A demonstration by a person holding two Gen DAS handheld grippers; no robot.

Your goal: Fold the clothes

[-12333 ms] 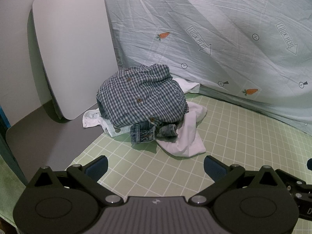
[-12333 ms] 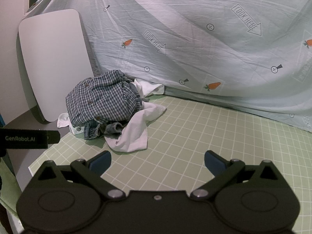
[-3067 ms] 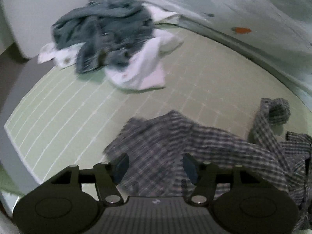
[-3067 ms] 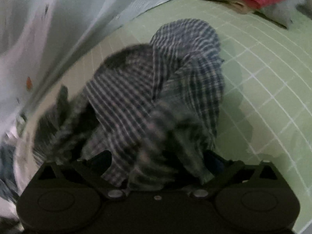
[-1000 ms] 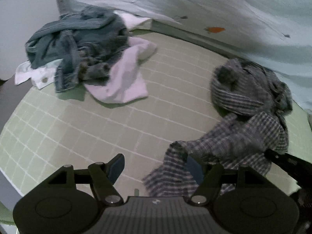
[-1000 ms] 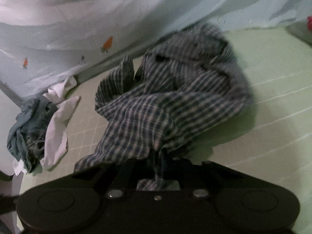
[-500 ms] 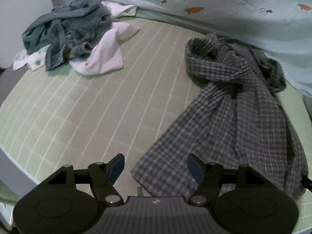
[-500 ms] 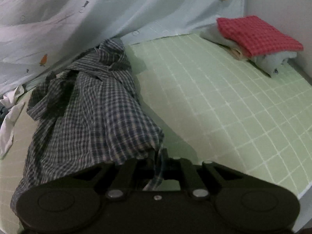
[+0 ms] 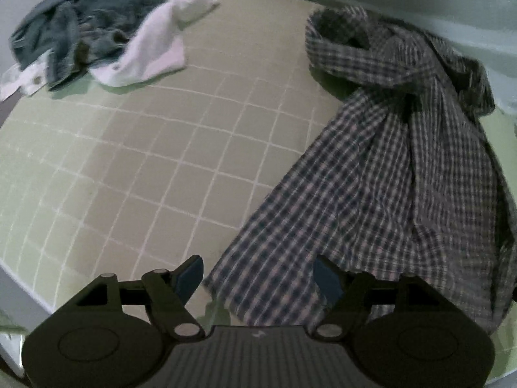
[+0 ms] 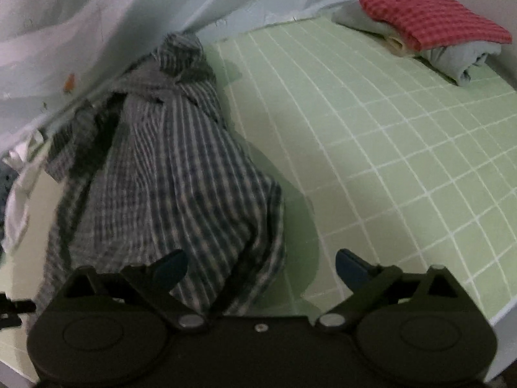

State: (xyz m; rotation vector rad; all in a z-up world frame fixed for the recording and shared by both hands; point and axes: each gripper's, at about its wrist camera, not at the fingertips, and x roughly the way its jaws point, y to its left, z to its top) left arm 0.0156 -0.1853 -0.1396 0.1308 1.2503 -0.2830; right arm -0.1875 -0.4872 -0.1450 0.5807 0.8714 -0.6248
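The right hand-held gripper (image 10: 261,266) is springing wide open, its blue pads clear of cloth, the hem lying just under its left finger. The left hand-held gripper (image 9: 258,279) is opening a little too, straddling the near corner of the blue-and-white checked cotton shirt (image 9: 381,174) without pinching it. That shirt lies bunched lengthwise on the green gridded counter (image 9: 135,161), well apart from the heap of denim and white garments (image 9: 97,29). Likely light and limp, it should be taken by hem corners or shoulder seams and spread flat first.
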